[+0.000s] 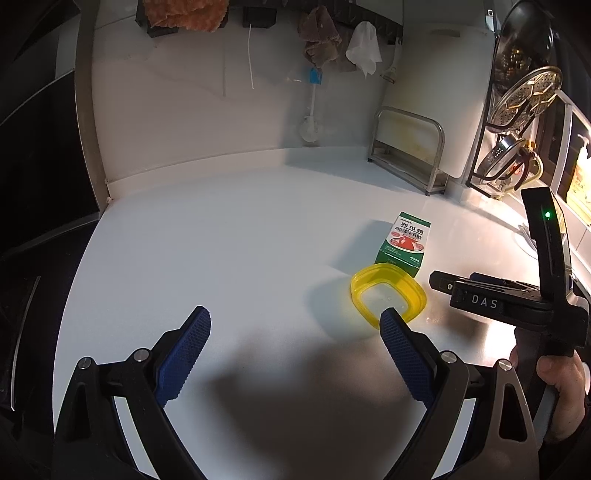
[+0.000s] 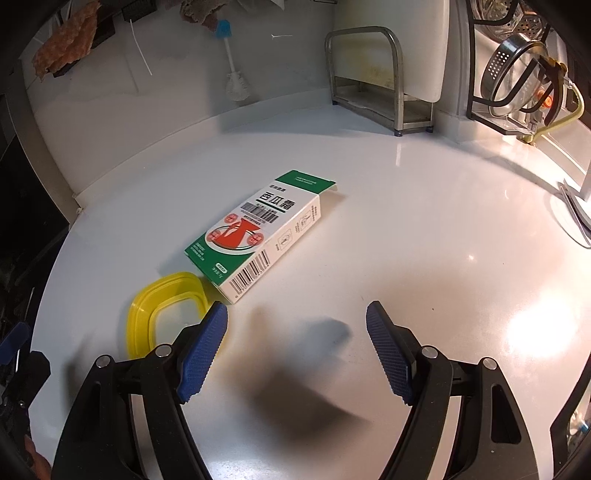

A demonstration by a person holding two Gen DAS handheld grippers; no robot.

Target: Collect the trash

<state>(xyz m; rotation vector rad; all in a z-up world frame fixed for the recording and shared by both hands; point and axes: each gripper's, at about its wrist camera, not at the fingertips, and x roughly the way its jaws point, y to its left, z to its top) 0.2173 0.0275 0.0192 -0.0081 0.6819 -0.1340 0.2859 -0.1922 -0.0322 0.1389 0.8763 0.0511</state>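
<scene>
A green and white carton (image 2: 258, 232) lies flat on the white counter (image 2: 406, 229), its far flap open. It also shows in the left wrist view (image 1: 404, 243). A yellow plastic lid (image 2: 162, 306) lies against its near left corner, also in the left wrist view (image 1: 388, 299). My right gripper (image 2: 297, 325) is open and empty, just short of the carton, its left finger over the lid's edge. My left gripper (image 1: 295, 325) is open and empty, left of the lid, its right fingertip over the lid's near rim. The right gripper's body (image 1: 517, 295) shows at the right of the left wrist view.
A steel rack (image 2: 373, 77) with a white cutting board (image 2: 399, 40) stands at the back right. A black wire rack (image 1: 517, 122) holds steel strainers at far right. A bottle brush (image 2: 234, 70) and cloths (image 1: 184, 14) hang on the back wall. The counter drops off at the left edge.
</scene>
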